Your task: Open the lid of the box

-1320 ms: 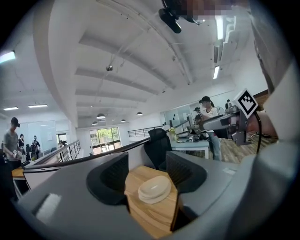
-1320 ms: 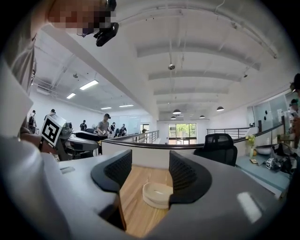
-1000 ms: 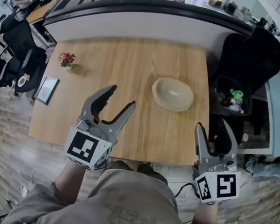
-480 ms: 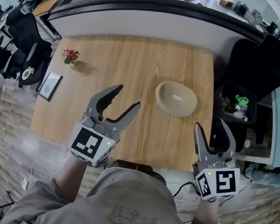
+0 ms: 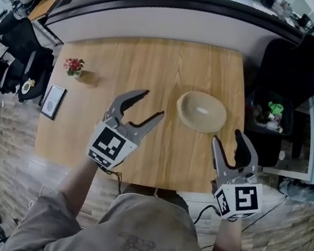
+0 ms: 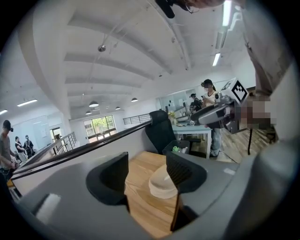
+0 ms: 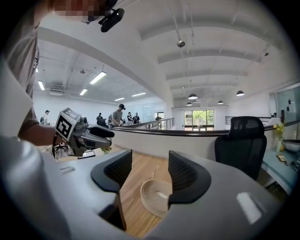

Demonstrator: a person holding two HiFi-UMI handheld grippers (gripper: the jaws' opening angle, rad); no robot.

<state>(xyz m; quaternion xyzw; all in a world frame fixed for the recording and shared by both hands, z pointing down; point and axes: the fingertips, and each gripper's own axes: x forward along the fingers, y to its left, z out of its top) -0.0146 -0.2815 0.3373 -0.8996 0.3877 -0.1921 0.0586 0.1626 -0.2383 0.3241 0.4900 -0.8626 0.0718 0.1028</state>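
Hovering near the bowl — left hand-held gripper and right hand-held gripper, both wide, empty.

Head view looks steeply down from above onto the tabletop, with the left gripper and right gripper in the foreground. Each gripper view sits low, facing forward along its own jaws across the wood. All three share the tabletop and the round beige container.

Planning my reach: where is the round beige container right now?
In the head view, the round beige container sits on the right half of the wooden table, ahead of the right gripper and right of the left gripper.
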